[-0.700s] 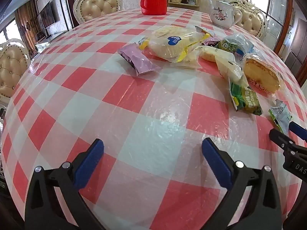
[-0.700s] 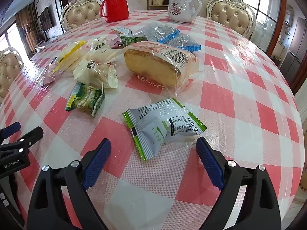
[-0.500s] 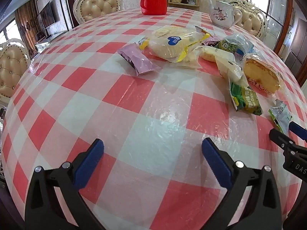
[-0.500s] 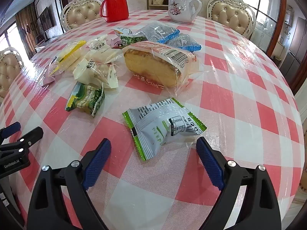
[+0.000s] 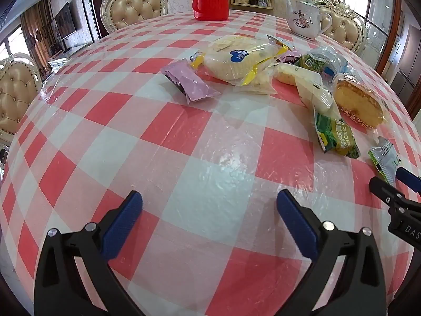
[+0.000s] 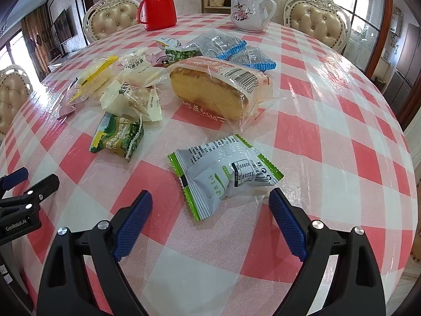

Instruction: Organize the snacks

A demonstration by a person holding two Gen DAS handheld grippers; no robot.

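Note:
Several wrapped snacks lie scattered on a red-and-white checked table. My right gripper is open and empty, just short of a grey-and-green packet. Beyond it lie a wrapped sponge cake, a green pea packet, white packets and blue-edged bags. My left gripper is open and empty over bare cloth. Ahead of it lie a purple packet and a large yellow-trimmed bun pack. The pea packet and cake lie to its right.
A red thermos and a white floral teapot stand at the table's far side. Padded chairs ring the table. Each gripper shows at the edge of the other's view: the right gripper, the left gripper.

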